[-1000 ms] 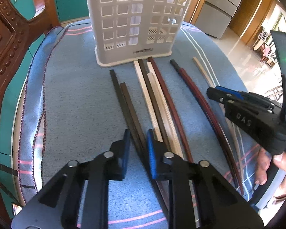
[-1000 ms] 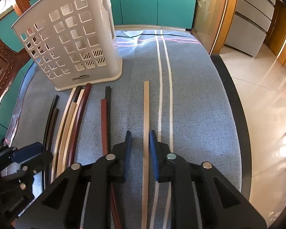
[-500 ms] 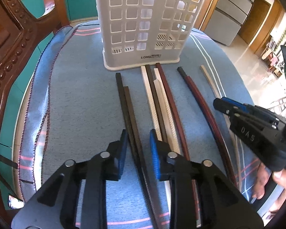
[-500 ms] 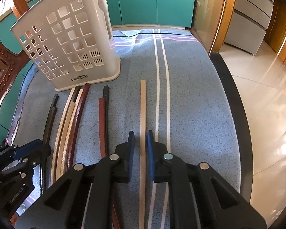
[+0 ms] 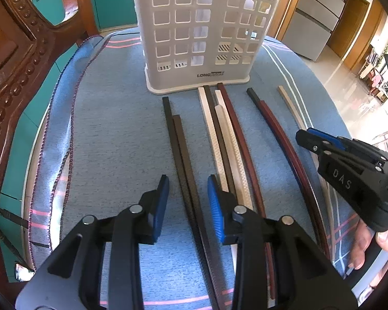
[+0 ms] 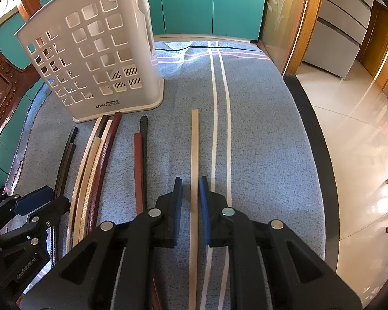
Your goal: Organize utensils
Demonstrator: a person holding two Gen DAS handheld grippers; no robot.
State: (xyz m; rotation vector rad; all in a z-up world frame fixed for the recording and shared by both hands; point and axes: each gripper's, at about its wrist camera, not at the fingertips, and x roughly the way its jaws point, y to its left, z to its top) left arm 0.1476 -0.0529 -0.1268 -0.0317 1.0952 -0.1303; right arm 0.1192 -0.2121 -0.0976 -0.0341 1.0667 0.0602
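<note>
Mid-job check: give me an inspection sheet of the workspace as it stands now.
Surface: blue striped cloth covering the table.
Job's things: white perforated plastic basket upright; long chopsticks lying flat before it: black pair, mixed cream, brown and maroon bundle, maroon-black pair, single beige chopstick.
Clutter: nothing seen.
Grippers: left gripper jaws opening, straddling the black pair; right gripper nearly closed around the beige chopstick, contact unclear.
Cables: nothing seen.
Surroundings: carved wooden chair, teal cabinets, tiled floor.

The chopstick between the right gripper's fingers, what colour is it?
Pale tan, plain, with no pattern. The chopstick shows best in the right wrist view.
</note>
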